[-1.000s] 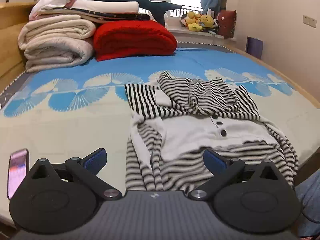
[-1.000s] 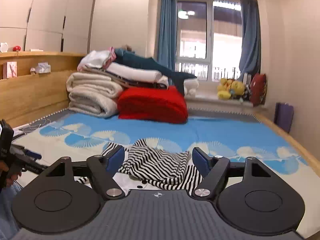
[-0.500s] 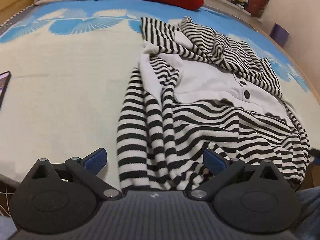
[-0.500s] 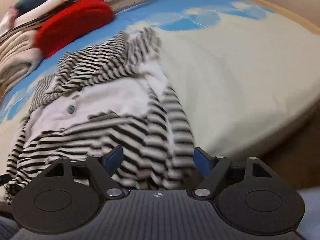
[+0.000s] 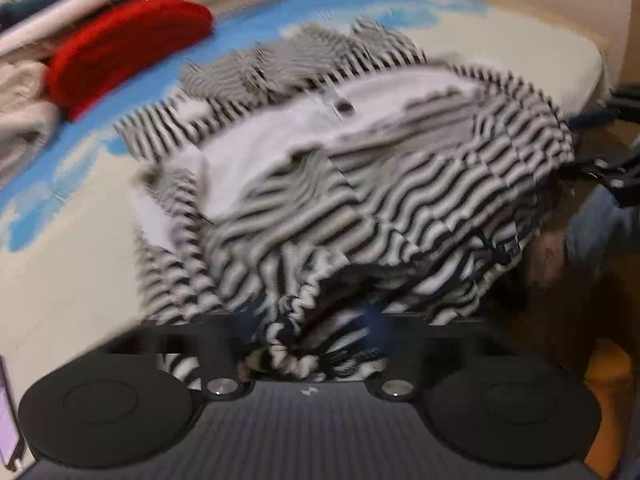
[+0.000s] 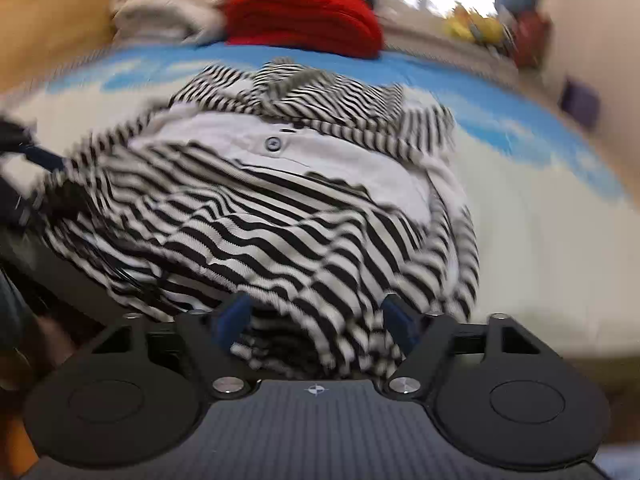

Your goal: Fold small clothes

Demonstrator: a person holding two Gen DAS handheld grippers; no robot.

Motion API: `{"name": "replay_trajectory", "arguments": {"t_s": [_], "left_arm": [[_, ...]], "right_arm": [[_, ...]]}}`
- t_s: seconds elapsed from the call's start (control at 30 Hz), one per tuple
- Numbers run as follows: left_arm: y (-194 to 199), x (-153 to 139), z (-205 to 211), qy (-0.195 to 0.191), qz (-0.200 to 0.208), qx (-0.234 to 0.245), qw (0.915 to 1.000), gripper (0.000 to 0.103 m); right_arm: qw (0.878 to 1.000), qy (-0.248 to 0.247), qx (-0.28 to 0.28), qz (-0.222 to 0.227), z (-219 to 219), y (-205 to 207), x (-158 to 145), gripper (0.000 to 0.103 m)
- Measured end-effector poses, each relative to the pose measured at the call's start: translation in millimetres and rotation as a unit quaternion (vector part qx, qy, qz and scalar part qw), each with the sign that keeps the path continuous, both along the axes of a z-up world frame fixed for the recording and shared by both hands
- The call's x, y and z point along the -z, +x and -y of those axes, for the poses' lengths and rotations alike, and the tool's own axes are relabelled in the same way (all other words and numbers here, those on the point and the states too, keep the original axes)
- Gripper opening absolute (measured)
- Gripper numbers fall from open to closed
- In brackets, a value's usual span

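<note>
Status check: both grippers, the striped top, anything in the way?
Left gripper and right gripper just closing, near hem of striped top bunched between each. Top crumpled at bed edge. Nothing in the way.

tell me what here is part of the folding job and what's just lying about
Part of the job:
- striped garment
- left hand-held gripper, hem bunched between its fingers
- right hand-held gripper, at the hem

Lying about:
- red blanket
- cream blankets
- plush toys
- bed sheet

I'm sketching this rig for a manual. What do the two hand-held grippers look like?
Both the left hand-held gripper and the right hand-held gripper are matte black, with two round discs, silver pivot screws, blue finger pads and a ribbed grey body bearing a small cross mark.
</note>
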State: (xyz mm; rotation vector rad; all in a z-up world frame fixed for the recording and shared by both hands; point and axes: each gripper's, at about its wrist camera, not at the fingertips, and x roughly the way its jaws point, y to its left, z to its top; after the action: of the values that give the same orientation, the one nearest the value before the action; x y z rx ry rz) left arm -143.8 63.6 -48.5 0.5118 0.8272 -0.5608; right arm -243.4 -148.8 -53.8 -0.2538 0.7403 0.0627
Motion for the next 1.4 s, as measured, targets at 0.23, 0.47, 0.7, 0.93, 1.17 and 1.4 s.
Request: {"name": "replay_trajectory", "arguments": {"t_s": [0.23, 0.47, 0.7, 0.93, 1.17, 1.4], "left_arm": [[-13.8, -15.1, -18.6, 0.006, -0.002, 0.016, 0.9998, 0.009], [-7.5, 0.5, -30.0, 0.034, -0.015, -0.017, 0.9992, 0.013], [-23.0, -33.7, -54.6, -0.079, 0.015, -0.045, 0.9958, 0.094], [-7.8, -51.5, -77.2, -0.189, 0.022, -0.134, 0.9725, 0.094], [36.0, -5.5, -59.0, -0.092, -0.063, -0.217, 0.9699, 0.094], [48.8, -3.1, -66.5, -0.086, -0.100, -0.216, 0.9675, 0.059]], "right_arm": [[0.996, -0.050, -0.074, -0.022, -7.1, -18.3, -10.0, 0.006], [0.990, -0.023, -0.079, -0.115, -8.1, 6.8, 18.3, 0.000], [0.981, 0.162, 0.066, -0.085, 60.1, 5.6, -9.3, 0.052], [0.948, 0.297, 0.062, -0.098, 92.1, -1.8, -34.6, 0.052], [0.965, 0.207, 0.150, -0.051, 103.1, 9.5, -31.6, 0.052], [0.941, 0.220, 0.233, -0.111, 115.2, 43.4, 14.7, 0.065]]}}
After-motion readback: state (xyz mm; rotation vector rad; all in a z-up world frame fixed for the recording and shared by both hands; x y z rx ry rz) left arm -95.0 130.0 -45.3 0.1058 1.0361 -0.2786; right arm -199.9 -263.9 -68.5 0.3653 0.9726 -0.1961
